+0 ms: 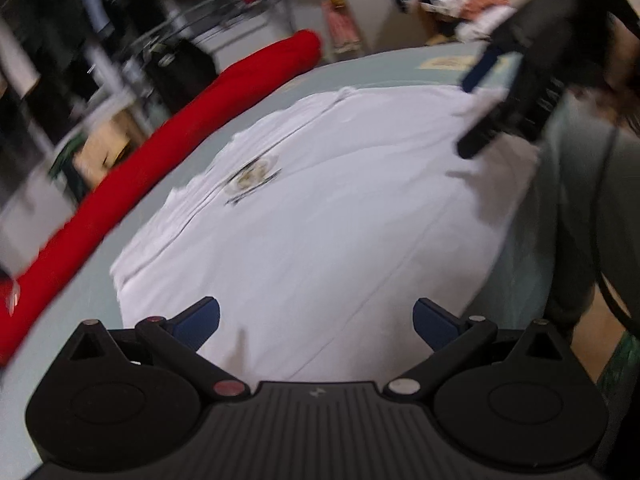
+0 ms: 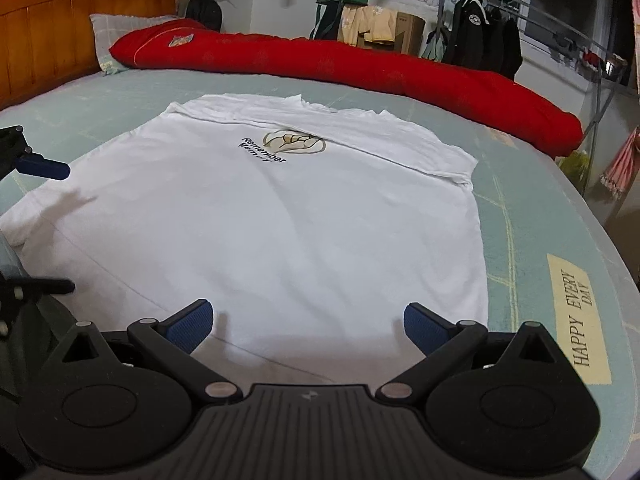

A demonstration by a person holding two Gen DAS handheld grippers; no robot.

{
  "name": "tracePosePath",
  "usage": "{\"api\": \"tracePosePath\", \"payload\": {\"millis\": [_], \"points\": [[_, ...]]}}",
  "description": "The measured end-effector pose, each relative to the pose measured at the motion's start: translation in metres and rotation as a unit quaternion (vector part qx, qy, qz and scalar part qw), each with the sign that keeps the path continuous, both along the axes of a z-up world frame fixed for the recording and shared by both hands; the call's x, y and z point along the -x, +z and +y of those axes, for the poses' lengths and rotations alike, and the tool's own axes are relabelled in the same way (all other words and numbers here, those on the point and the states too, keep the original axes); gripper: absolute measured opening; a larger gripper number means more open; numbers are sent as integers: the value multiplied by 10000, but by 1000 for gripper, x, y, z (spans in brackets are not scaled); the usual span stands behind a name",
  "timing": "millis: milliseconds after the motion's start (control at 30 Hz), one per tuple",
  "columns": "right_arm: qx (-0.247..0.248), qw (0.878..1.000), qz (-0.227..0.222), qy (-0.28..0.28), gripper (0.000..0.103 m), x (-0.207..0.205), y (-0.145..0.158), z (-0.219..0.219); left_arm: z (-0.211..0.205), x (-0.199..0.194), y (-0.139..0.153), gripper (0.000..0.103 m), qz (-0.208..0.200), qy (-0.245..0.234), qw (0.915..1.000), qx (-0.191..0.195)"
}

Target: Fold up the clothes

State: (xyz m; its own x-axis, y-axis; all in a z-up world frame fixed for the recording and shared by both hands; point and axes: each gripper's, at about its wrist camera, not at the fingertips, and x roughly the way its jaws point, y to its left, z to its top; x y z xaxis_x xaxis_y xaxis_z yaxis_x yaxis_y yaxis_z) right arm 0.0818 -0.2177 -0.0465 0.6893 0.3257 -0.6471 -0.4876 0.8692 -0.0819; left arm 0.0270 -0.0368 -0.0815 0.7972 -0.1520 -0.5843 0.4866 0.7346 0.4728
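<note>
While both tools hang over the bed, a white T-shirt (image 2: 280,216) lies spread flat on the pale green bedsheet (image 2: 528,216), with its printed picture and the words "Remember" facing up. One side of the shirt, the side nearer to the red bolster, is folded over the body, so a straight edge runs across the print. The right gripper (image 2: 308,322) has its two blue-padded fingers wide apart and holds nothing; it is just above the near edge of the shirt. The left gripper (image 1: 316,320) is also spread wide with nothing between its fingers, and it hovers over another edge of the same shirt (image 1: 320,208); its picture is blurred. In the left wrist view, the right gripper (image 1: 480,92) is seen at the far side of the shirt. A long red bolster (image 2: 360,68) lies along the far side of the bed, apart from the shirt. A label with "HAPPY EVERY DAY" (image 2: 580,320) is on the sheet, beside the shirt. A wooden headboard (image 2: 44,36) stands at the left.
</note>
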Motion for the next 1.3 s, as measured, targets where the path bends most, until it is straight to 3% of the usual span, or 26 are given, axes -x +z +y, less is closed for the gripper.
{"api": "tracePosePath", "payload": {"millis": [267, 400, 567, 667, 967, 1100, 1300], "points": [[-226, 9988, 292, -330, 103, -1, -7, -13, -26, 2, -28, 102, -202, -694, 9954, -630], [-504, 9971, 396, -410, 103, 0, -8, -21, -41, 3, -48, 102, -457, -1016, 9846, -1351], [-504, 9966, 436, -483, 103, 0, -12, -26, -51, -1, -66, 102, -673, -1337, 9694, -1944], [-538, 9962, 436, -520, 103, 0, -12, -29, -54, -2, -66, 103, -722, -1400, 9674, -1985], [-650, 9972, 193, -317, 103, 1, 2, -32, -51, -9, -34, 103, -1101, -1289, 9715, -1656], [-662, 9971, 8, 370, 103, 7, 16, -26, -49, -12, -22, 103, -1155, -1267, 9737, -1500], [192, 9845, -278, 1720, 103, 18, 19, 10, -44, -14, -11, 103, -1086, -1170, 9800, -1190]]}}
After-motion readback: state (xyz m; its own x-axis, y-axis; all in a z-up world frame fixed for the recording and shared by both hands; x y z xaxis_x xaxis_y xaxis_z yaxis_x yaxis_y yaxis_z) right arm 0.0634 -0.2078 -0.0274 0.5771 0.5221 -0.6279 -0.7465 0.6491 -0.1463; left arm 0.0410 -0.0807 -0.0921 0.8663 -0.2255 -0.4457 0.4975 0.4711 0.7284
